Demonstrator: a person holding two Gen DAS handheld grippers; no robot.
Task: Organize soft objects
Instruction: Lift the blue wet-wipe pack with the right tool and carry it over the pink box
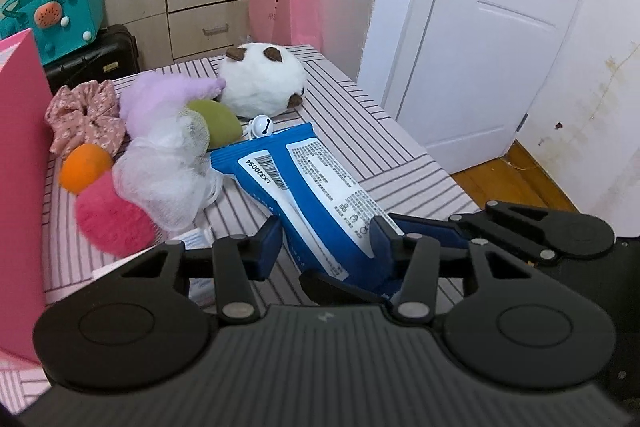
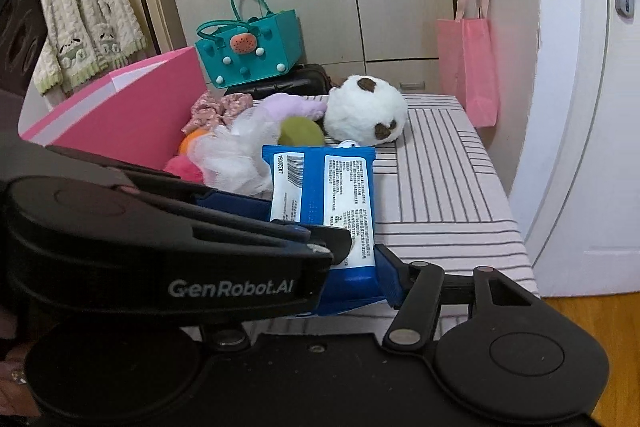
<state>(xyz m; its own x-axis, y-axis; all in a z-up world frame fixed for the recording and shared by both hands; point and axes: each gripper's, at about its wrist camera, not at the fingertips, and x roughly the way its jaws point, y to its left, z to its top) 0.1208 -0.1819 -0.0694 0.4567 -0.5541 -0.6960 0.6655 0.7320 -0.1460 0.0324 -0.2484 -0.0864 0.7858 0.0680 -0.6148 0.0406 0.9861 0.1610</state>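
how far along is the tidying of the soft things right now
Nothing looks put away yet; I cannot see inside the pink box. In hand: both grippers flank the blue pack. Left: the white plush, mesh puffs and scrunchie still lie on the table.

1. Left gripper (image 1: 326,241): matte black linkage arms, silver pivot pins, blue finger pads (image 1: 266,241), ribbed black body behind the fingers.
2. Right gripper (image 2: 362,255): same build; the black housing crossing its fingers, lettered "GenRobot.AI", is probably the left unit's.
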